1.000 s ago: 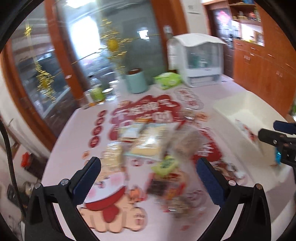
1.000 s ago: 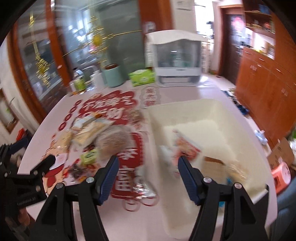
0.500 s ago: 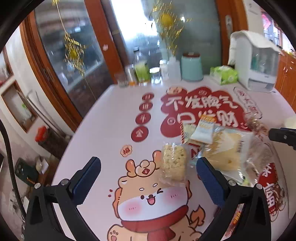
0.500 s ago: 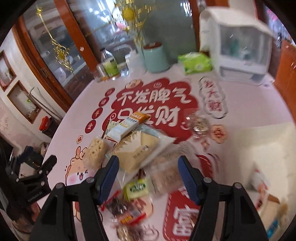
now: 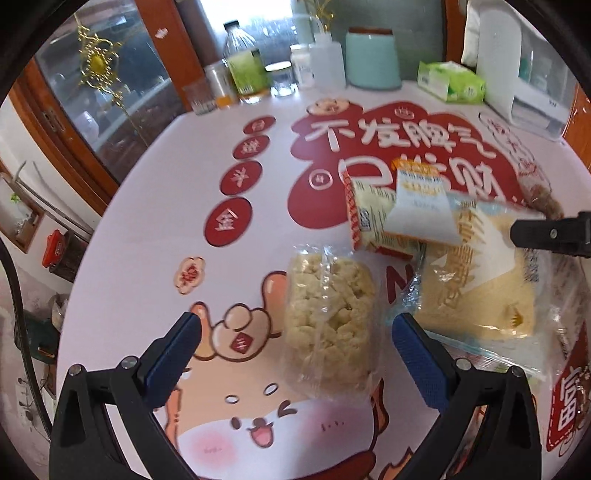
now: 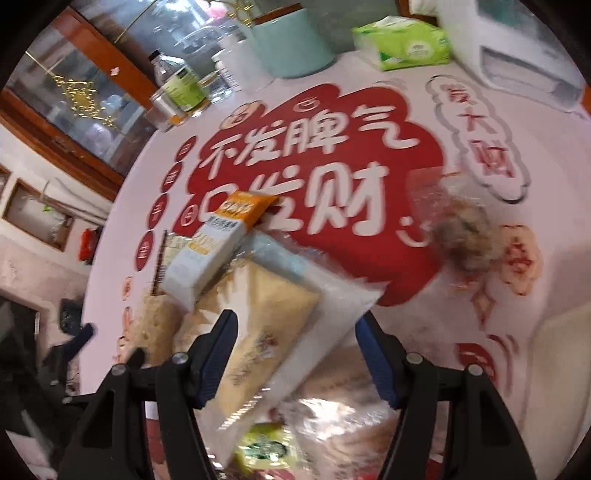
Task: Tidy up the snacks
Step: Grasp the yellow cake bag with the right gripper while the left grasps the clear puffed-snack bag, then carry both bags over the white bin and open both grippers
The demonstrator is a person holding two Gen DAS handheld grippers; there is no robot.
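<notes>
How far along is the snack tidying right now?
Nothing visibly sorted in these views. Neither gripper holds anything: the left gripper is open around the puffed rice cake, the right gripper open over the sandwich pack. The oat bar and other snacks remain on the table.

- My bench (image 5: pixel 155 229) wears a pale cloth with red printed characters.
- Behind it stands a wood-framed glass cabinet (image 5: pixel 110 92).
- Daylight glows through a window (image 5: pixel 251 11) ahead of me.

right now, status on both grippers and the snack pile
Left gripper open, straddling puffed rice cake pack. Right gripper open over sandwich bread pack. White-orange oat bar lies on the pile.
</notes>
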